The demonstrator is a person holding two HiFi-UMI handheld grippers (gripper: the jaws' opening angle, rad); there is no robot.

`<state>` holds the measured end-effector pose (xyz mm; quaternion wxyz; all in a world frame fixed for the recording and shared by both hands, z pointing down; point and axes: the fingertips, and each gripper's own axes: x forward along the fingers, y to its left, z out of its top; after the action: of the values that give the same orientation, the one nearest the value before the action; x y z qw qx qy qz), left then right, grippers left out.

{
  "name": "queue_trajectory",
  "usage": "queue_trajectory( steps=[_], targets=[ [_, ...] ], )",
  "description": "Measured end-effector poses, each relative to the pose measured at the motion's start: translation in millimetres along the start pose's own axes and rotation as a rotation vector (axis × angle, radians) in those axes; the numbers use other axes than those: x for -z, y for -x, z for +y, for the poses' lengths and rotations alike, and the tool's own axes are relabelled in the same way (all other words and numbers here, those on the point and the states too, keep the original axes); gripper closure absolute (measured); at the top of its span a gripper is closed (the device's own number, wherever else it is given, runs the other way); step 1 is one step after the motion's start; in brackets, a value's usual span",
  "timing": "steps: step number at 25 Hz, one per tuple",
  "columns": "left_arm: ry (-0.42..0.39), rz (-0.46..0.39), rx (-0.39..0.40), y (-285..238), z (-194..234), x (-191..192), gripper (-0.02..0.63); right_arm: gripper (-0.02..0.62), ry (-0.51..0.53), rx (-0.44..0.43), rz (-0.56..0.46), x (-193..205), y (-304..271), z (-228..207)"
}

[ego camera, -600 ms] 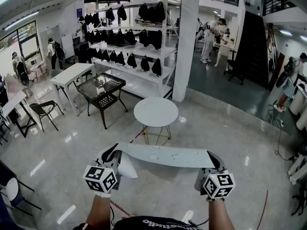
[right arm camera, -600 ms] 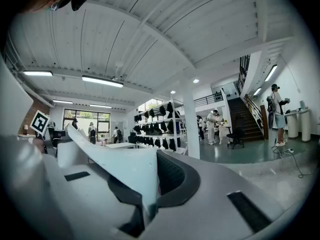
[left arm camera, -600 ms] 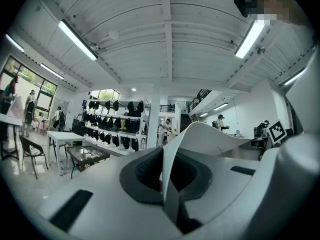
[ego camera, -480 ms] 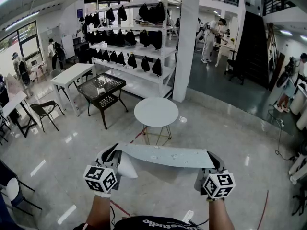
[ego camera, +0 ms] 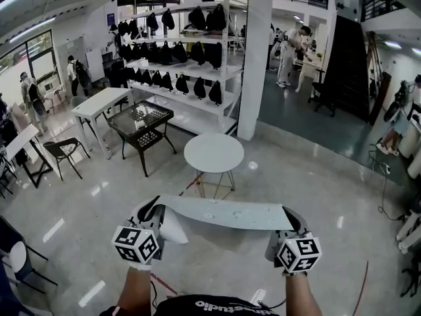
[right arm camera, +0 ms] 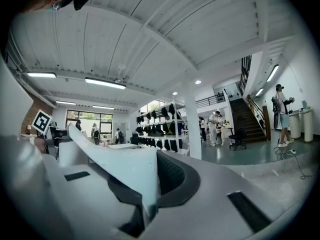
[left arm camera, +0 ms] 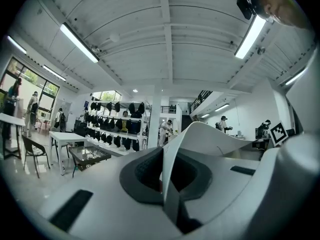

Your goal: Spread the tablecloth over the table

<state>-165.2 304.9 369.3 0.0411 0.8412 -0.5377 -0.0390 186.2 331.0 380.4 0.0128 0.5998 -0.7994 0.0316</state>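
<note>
Head view: the tablecloth [ego camera: 227, 213] stretches in the air between the left claw [ego camera: 155, 214] and the right claw [ego camera: 291, 220], well apart from the round table [ego camera: 214, 153] beyond it; left gripper view: the left claw [left arm camera: 167, 181] is clamped on the tablecloth [left arm camera: 210, 136] at one end; right gripper view: the right claw [right arm camera: 144, 194] pinches the tablecloth [right arm camera: 120, 171] at its other end.

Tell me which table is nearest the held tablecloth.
The round white table, straight ahead of the tablecloth. The black-framed square table and the long white rectangular table stand farther back, off to the left.
</note>
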Motion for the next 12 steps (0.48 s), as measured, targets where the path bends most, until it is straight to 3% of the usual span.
queue_trajectory(
  steps=[12],
  targets=[
    [-0.012, 0.005, -0.028, 27.0, -38.1, 13.3, 0.585, 0.571, 0.009, -0.034, -0.007, 14.1, 32.8, -15.8]
  ],
)
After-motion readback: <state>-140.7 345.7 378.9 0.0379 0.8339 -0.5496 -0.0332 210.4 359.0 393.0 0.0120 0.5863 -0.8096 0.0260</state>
